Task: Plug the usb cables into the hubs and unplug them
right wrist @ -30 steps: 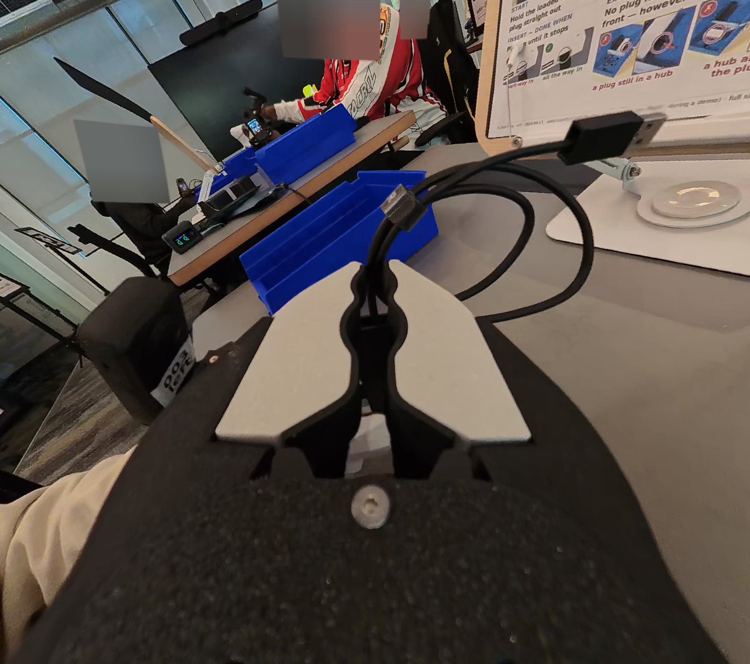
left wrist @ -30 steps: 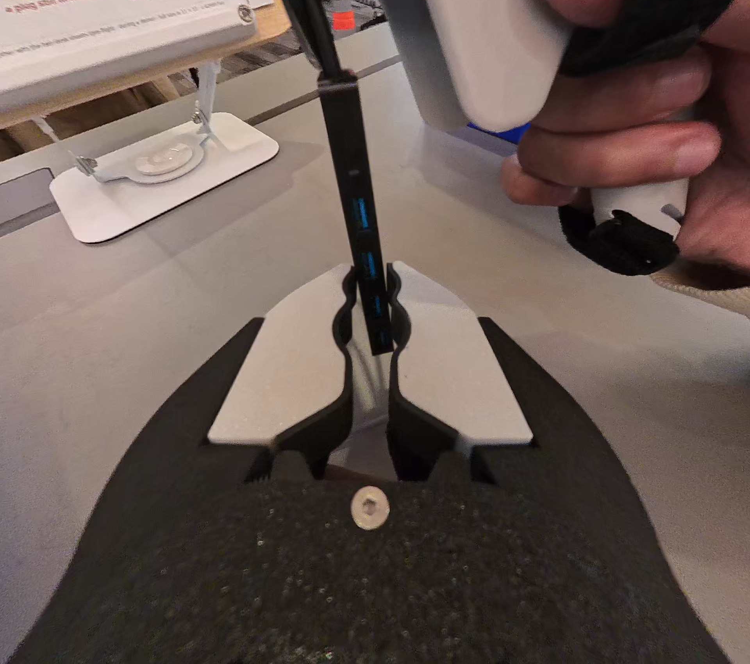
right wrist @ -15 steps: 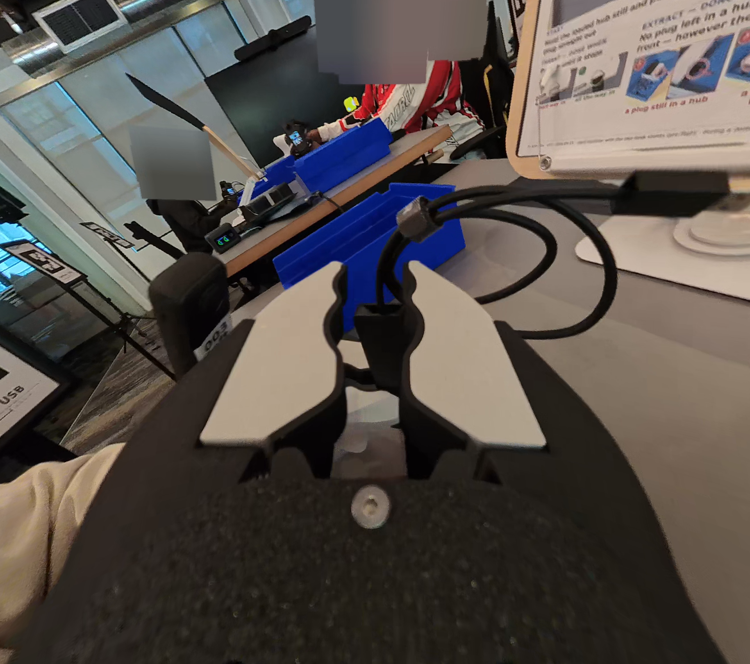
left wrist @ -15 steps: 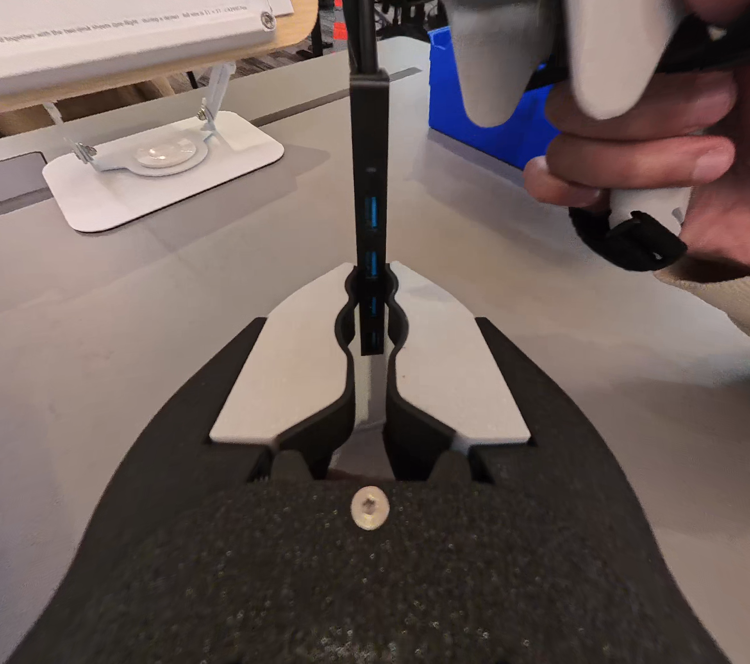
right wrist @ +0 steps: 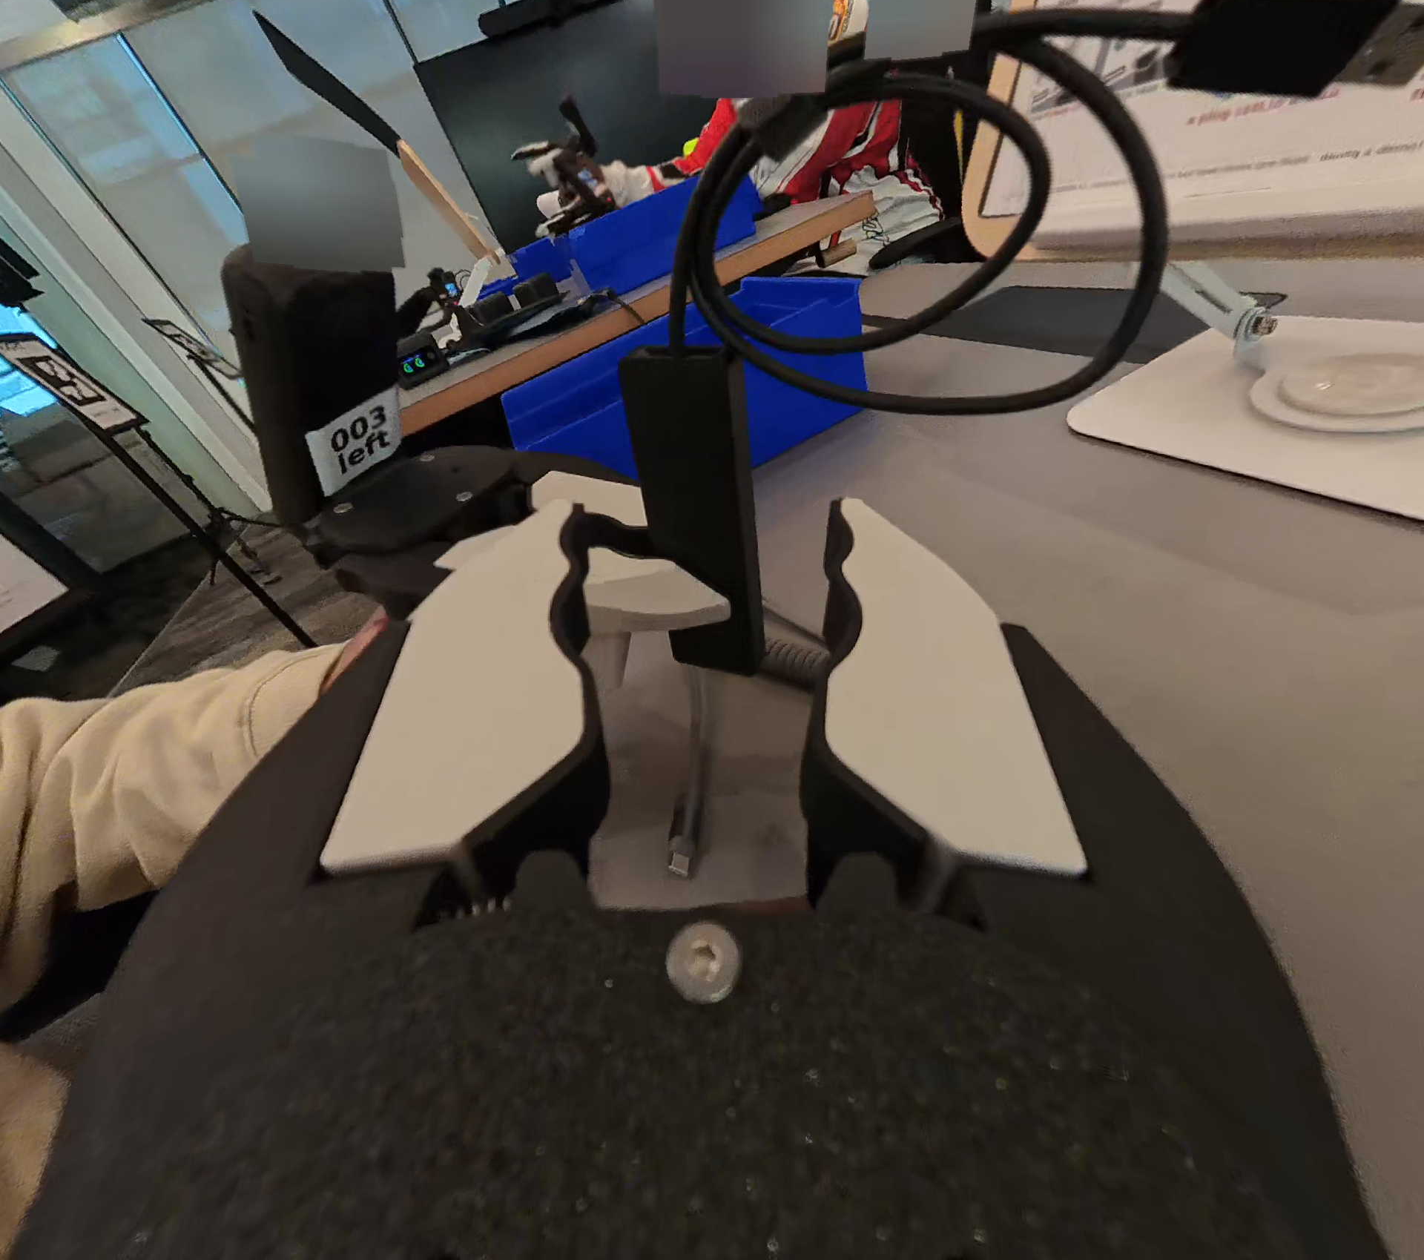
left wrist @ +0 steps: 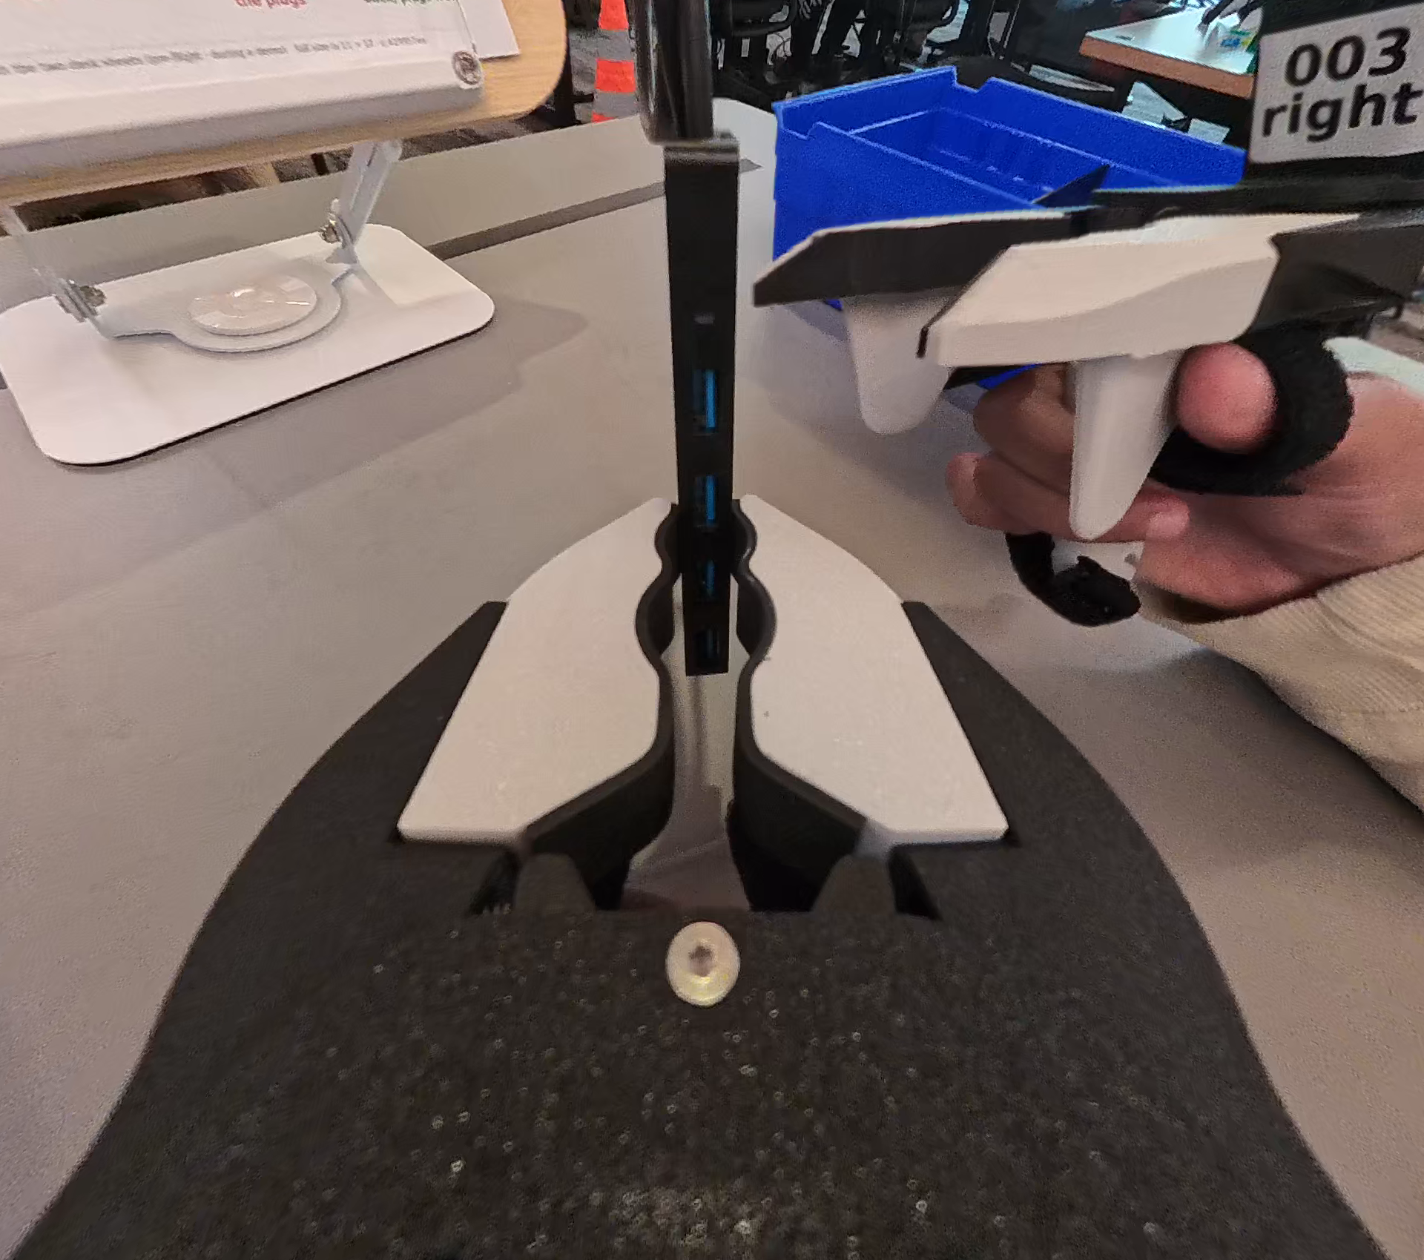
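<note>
One hub (left wrist: 701,329), two tongs (left wrist: 703,595) (right wrist: 697,595), one blue bin (left wrist: 963,160), one stand (left wrist: 231,329).

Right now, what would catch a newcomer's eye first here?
A slim black USB hub standing upright, clamped at its lower end by the left tool, blue sockets showing. Its black cable loops overhead. The right tool hangs open beside the hub, with a blue bin behind.

Matt black plastic hub (left wrist: 703,329), glossy blue plastic bin (left wrist: 963,160), smooth matt grey table (left wrist: 231,606).
</note>
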Motion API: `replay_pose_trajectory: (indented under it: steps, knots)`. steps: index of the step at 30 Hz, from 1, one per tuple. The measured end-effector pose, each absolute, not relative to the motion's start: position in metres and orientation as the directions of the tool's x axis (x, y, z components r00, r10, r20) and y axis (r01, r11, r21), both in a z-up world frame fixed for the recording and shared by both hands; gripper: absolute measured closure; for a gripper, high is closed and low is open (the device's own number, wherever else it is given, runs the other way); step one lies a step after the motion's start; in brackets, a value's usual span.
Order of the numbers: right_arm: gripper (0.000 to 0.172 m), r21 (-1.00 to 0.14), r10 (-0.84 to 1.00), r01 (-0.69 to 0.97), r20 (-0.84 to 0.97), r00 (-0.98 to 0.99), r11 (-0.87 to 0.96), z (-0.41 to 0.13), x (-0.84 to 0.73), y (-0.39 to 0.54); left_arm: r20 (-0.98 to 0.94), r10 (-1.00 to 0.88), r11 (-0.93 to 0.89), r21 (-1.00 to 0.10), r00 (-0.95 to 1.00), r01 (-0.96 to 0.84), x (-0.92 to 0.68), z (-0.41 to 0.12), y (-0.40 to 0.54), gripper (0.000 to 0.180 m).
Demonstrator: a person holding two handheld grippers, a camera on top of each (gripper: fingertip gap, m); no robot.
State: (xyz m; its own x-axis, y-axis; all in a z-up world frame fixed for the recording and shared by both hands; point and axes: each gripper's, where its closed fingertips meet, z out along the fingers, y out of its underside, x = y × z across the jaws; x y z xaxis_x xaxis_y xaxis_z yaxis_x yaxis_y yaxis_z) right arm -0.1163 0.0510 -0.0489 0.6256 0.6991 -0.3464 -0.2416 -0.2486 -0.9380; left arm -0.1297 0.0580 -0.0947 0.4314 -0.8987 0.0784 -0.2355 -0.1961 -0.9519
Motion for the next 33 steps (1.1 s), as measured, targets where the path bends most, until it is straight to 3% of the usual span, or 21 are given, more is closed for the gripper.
replay_pose_trajectory:
  steps: [4,8,23,33]
  knots:
    - [0.112,-0.942,0.656,-0.245,-0.336,0.676,-0.229,-0.052,-0.115,0.057,0.083,-0.908,-0.200,-0.947,0.411,-0.250,-0.117,-0.101,0.052,0.170]
    - [0.123,-0.939,0.677,-0.270,-0.340,0.653,-0.211,-0.046,-0.107,0.054,0.083,-0.925,-0.193,-0.943,0.372,-0.270,-0.109,-0.104,0.044,0.170]
    - [0.126,-0.912,0.671,-0.296,-0.410,0.618,-0.285,-0.062,-0.100,0.056,0.056,-0.925,-0.180,-0.936,0.376,-0.303,-0.094,-0.113,0.040,0.170]
    - [0.130,-0.940,0.713,-0.239,-0.342,0.613,-0.245,-0.060,-0.083,0.049,0.100,-0.939,-0.193,-0.945,0.329,-0.264,-0.103,-0.104,0.040,0.170]
